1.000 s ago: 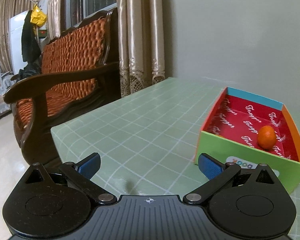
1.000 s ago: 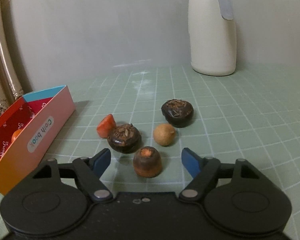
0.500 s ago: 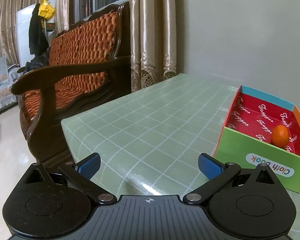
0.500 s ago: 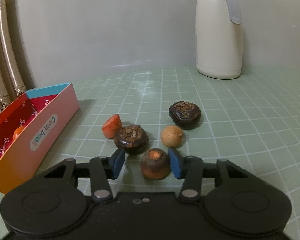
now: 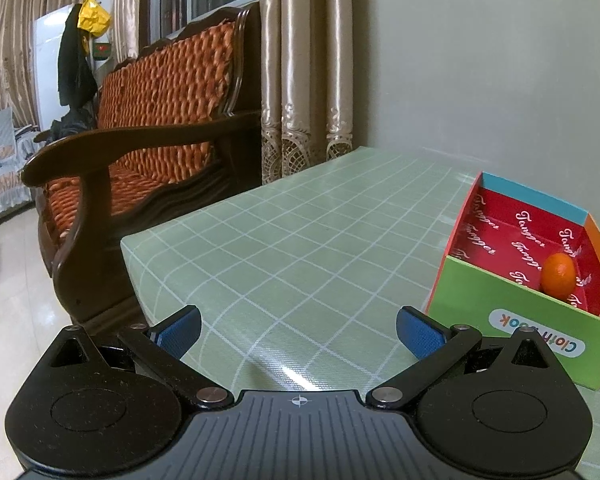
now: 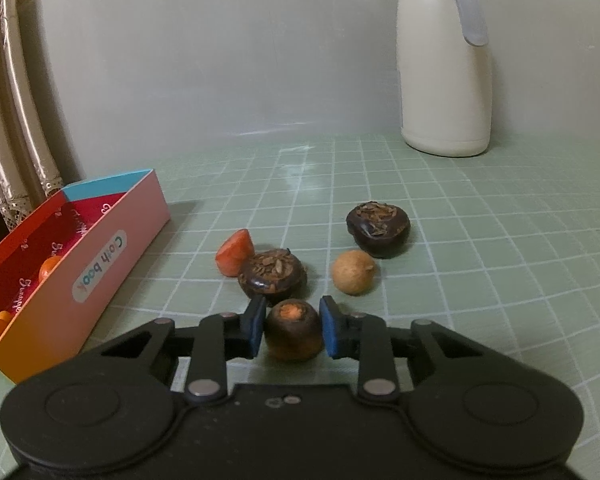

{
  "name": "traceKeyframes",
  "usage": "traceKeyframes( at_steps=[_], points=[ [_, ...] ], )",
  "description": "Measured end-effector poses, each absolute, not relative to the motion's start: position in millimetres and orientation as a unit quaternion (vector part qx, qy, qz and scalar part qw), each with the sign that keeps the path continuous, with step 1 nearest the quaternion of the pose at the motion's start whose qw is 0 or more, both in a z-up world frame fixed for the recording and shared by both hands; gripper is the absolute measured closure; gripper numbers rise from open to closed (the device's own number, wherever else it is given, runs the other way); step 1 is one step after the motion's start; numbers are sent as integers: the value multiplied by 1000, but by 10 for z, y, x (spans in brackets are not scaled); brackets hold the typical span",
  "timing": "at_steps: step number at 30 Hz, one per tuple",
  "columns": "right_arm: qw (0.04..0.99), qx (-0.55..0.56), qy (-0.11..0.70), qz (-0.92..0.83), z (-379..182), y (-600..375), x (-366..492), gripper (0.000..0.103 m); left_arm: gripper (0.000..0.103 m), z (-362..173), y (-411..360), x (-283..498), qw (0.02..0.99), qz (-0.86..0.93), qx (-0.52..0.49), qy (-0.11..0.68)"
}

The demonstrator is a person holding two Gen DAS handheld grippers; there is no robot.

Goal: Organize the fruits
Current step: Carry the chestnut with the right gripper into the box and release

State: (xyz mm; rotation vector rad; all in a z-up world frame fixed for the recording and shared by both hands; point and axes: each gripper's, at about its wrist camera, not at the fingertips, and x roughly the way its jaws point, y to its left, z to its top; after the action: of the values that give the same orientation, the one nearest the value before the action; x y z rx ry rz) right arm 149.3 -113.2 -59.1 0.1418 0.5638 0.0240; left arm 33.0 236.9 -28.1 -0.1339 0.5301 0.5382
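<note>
Item 1, right gripper [image 6: 293,330]: a second ago my jaws stood wide around the brown fruit [image 6: 293,330]; now the blue pads [image 6: 256,326] sit against both its sides and I hold it clamped. It still rests on the table [image 6: 480,264], not lifted. I read this as the grasp made, with the lift and carry to the box [image 6: 76,264] left to do.

Item 2, left gripper [image 5: 298,330]: jaws wide, nothing between them, hanging over bare table just left of the box. The view has swung a little, so the box now sits further to the right edge.

Item 3, box: open top, red lining, on the table to the left of the fruits. The left view shows one orange [image 5: 558,274] inside; the right view shows more orange pieces at the near end.

Item 4, loose on the table: dark fruit [image 6: 271,276] just beyond my left pad, close enough to be nudged as I lift; red piece [image 6: 235,257] touching or just behind it; tan fruit [image 6: 354,272] near the right pad; second dark fruit [image 6: 378,230] further back.

Item 5, flask [image 6: 444,60]: far right, well apart, no obstacle. Chair [image 5: 152,128] beside the table, off the route.
</note>
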Motion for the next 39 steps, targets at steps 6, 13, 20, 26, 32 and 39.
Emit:
traceKeyframes(
  at_steps=[6, 13, 20, 26, 32, 39],
  points=[
    [961, 73, 267, 19, -561, -1135, 1442, 75, 0, -267, 2357, 338, 928, 261, -69, 257],
    [966, 95, 234, 63, -375, -1082, 1311, 75, 0, -264, 2378, 328, 927, 265, -74, 255],
    [963, 96, 209, 143, -150, -686, 1226, 75, 0, -272, 2555, 254, 921, 279, -97, 254],
    [953, 71, 214, 203, -99, -163, 1288, 75, 0, -303, 2736, 156, 915, 297, -108, 251],
    [945, 40, 231, 226, -186, 206, 1336, 75, 0, -343, 2932, 84, 908, 311, -129, 251],
    [943, 40, 234, 232, -225, 268, 1322, 50, 0, -361, 3026, 75, 905, 315, -143, 248]
  ],
)
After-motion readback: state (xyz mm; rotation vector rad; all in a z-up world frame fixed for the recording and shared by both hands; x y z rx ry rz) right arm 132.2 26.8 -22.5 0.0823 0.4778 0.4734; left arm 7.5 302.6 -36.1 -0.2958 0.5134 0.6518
